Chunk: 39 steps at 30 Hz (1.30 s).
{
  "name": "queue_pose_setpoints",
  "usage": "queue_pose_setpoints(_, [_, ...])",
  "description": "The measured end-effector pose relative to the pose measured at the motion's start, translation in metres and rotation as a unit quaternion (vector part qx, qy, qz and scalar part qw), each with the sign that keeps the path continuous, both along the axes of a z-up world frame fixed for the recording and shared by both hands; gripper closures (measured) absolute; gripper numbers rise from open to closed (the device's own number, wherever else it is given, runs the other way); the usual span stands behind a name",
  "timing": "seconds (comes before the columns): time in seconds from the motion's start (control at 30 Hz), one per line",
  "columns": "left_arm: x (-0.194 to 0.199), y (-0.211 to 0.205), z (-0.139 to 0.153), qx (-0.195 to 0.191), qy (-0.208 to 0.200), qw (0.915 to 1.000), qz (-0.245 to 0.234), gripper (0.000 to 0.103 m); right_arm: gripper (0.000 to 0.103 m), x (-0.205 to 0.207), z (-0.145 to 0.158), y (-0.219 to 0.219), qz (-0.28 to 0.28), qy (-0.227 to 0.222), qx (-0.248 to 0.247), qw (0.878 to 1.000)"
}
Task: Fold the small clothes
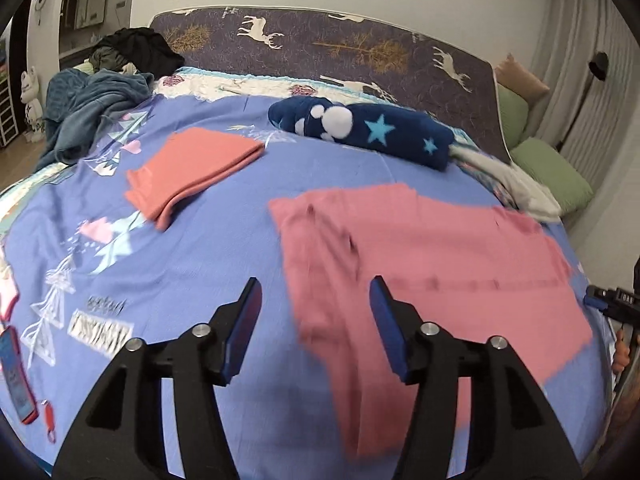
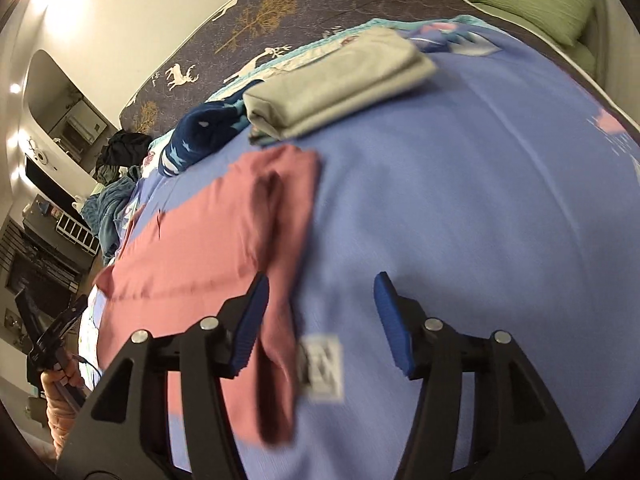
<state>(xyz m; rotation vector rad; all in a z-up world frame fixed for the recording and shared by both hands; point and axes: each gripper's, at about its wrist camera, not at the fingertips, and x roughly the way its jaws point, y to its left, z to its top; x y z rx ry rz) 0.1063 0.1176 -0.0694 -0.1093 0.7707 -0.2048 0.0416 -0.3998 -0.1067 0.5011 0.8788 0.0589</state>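
A pink garment (image 1: 432, 264) lies spread flat on the blue bedsheet (image 1: 200, 248); it also shows in the right wrist view (image 2: 208, 240). My left gripper (image 1: 316, 292) is open and empty, hovering above the garment's left edge. My right gripper (image 2: 320, 288) is open and empty above the garment's right edge and the sheet (image 2: 460, 200). The right gripper's tip shows at the far right of the left wrist view (image 1: 612, 300). The left gripper shows small at the left edge of the right wrist view (image 2: 52, 340), held by a hand.
A folded coral garment (image 1: 192, 172) lies at the back left. A folded grey garment (image 2: 332, 84) and a navy star blanket (image 1: 360, 128) lie near the headboard (image 1: 320, 44). A teal blanket pile (image 1: 88, 112), a phone (image 1: 14, 376) and green pillows (image 1: 556, 172) border the bed.
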Motion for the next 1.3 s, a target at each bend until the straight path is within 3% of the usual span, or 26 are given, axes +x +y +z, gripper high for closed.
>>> queue_pose_setpoints(0.27, [-0.057, 0.002, -0.030, -0.047, 0.057, 0.9965, -0.039, 0.035, 0.039, -0.052, -0.005, 0.025, 0.034, 0.010, 0.008, 0.999])
queue_pose_setpoints(0.47, [-0.066, -0.006, -0.046, -0.017, 0.065, 0.9967, -0.046, 0.039, 0.039, -0.064, -0.003, 0.048, 0.056, 0.007, 0.000, 0.998])
queue_pose_setpoints(0.53, [-0.065, -0.009, -0.046, -0.007, 0.055, 0.9972, -0.051, 0.077, 0.039, -0.068, -0.002, 0.054, 0.063, 0.003, -0.012, 0.998])
queue_pose_setpoints(0.57, [-0.063, -0.010, -0.046, -0.007, 0.054, 0.9971, -0.054, 0.087, 0.039, -0.069, -0.001, 0.055, 0.064, 0.003, -0.018, 0.998])
queue_pose_setpoints(0.6, [-0.061, -0.012, -0.045, -0.001, 0.049, 0.9972, -0.056, 0.103, 0.039, -0.070, -0.002, 0.057, 0.065, 0.002, -0.022, 0.998])
queue_pose_setpoints(0.7, [-0.060, -0.010, -0.040, 0.042, 0.041, 0.9980, -0.026, 0.103, 0.039, -0.074, -0.001, 0.060, 0.062, 0.002, -0.034, 0.997])
queue_pose_setpoints(0.83, [-0.062, 0.016, -0.036, 0.009, 0.040, 0.9992, -0.001, 0.103, 0.039, -0.081, 0.002, 0.062, 0.067, -0.008, -0.052, 0.996])
queue_pose_setpoints(0.9, [-0.066, 0.018, -0.034, -0.017, 0.033, 0.9992, -0.017, 0.103, 0.039, -0.081, 0.003, 0.065, 0.073, -0.014, -0.066, 0.995])
queue_pose_setpoints(0.97, [-0.071, 0.006, -0.033, -0.013, 0.026, 0.9985, -0.045, 0.087, 0.039, -0.078, 0.003, 0.069, 0.079, -0.015, -0.074, 0.994])
queue_pose_setpoints(1.0, [-0.073, -0.002, -0.035, 0.003, 0.023, 0.9980, -0.059, 0.069, 0.039, -0.075, 0.003, 0.071, 0.083, -0.016, -0.077, 0.993])
queue_pose_setpoints(1.03, [-0.074, -0.011, -0.037, 0.022, 0.022, 0.9970, -0.070, 0.067, 0.039, -0.072, 0.003, 0.073, 0.085, -0.018, -0.079, 0.993])
queue_pose_setpoints(1.1, [-0.070, -0.029, -0.045, 0.063, 0.028, 0.9941, -0.084, 0.067, 0.039, -0.065, 0.001, 0.075, 0.084, -0.016, -0.076, 0.993])
queue_pose_setpoints(1.13, [-0.068, -0.031, -0.048, 0.067, 0.032, 0.9936, -0.085, 0.091, 0.039, -0.063, 0.000, 0.075, 0.083, -0.015, -0.072, 0.994])
queue_pose_setpoints(1.17, [-0.063, -0.032, -0.050, 0.065, 0.038, 0.9935, -0.084, 0.098, 0.039, -0.061, 0.000, 0.075, 0.082, -0.015, -0.067, 0.994])
queue_pose_setpoints(1.3, [-0.067, -0.017, -0.037, 0.055, 0.025, 0.9958, -0.069, 0.099, 0.053, -0.058, 0.002, 0.075, 0.078, -0.015, -0.072, 0.994])
